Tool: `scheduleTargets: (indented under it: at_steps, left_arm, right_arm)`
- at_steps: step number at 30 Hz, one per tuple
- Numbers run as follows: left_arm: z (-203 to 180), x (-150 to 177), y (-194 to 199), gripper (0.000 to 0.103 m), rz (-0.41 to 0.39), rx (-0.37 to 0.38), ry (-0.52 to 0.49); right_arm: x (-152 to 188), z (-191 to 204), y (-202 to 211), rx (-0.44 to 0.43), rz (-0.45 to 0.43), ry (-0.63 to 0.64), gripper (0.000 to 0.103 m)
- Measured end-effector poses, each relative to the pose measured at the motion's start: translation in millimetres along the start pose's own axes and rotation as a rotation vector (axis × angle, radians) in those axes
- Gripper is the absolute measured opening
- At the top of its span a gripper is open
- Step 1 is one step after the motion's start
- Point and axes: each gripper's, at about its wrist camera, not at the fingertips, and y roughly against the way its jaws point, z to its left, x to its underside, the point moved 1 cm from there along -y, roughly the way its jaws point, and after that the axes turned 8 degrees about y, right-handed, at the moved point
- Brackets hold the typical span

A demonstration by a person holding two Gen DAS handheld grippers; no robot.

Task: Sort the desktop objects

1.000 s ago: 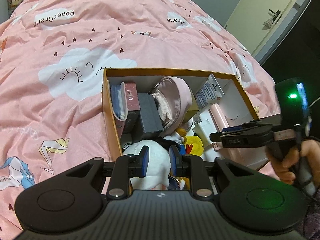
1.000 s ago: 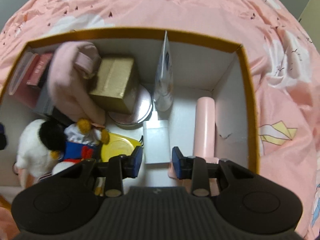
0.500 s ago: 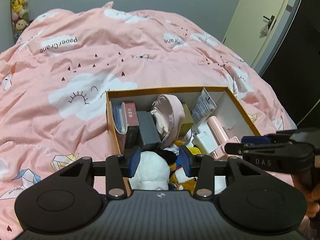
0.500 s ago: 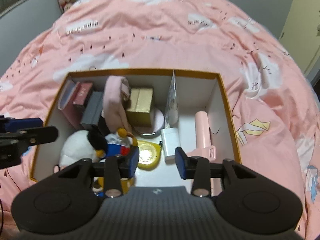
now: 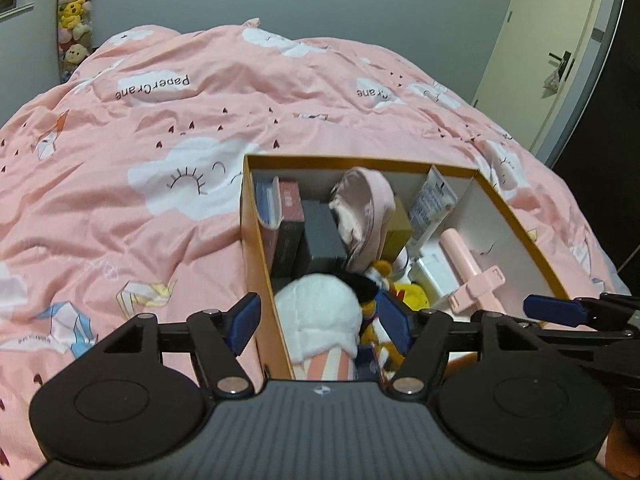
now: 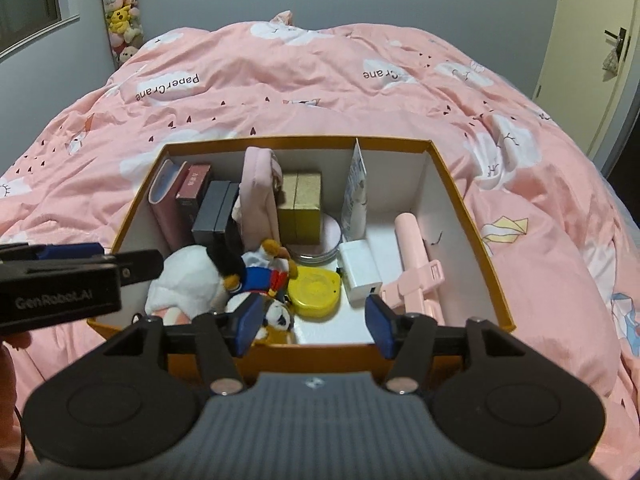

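The left gripper [image 5: 322, 322] is standing wide, its jaws having just been opening, holding nothing; in its own view its pads are sitting either side of the box's [image 5: 256, 240] near left wall, with the white plush [image 5: 320, 312] showing between them. The right gripper [image 6: 314, 326] is standing about half open, its jaws likewise having just been opening, with nothing gripped; it is hovering over the box's near edge, apart from the contents. The box is resting on the pink duvet [image 6: 280, 92], its long axis running across the right view. Inside it, the pink stick [image 6: 412, 252] is lying lengthwise along the right wall, clamp end toward the camera, and the books [image 6: 184, 204] are standing upright at the left. The right view is showing the yellow disc [image 6: 314, 290], the white charger [image 6: 360, 270] and the gold carton [image 6: 300, 208] clearly; the left view is hiding most of these behind the plush and pink pouch [image 5: 364, 216]. The left view is showing the right gripper's blue fingertip [image 5: 556, 310] beside the box's right wall.
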Motion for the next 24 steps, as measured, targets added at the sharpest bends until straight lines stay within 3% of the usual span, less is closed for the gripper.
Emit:
scheduleTargets:
  at_steps: [14, 24]
  left_arm:
    - [-7.4, 25.4, -10.5, 0.079, -0.006, -0.048, -0.023]
    - [-8.6, 28.2, -14.2, 0.080, -0.009, -0.061, -0.028]
  right_arm:
    - [25.3, 8.5, 2.9, 0.029, -0.113, 0.015, 0.059]
    - [28.9, 8.5, 1.5, 0.034, -0.125, 0.013, 0.059]
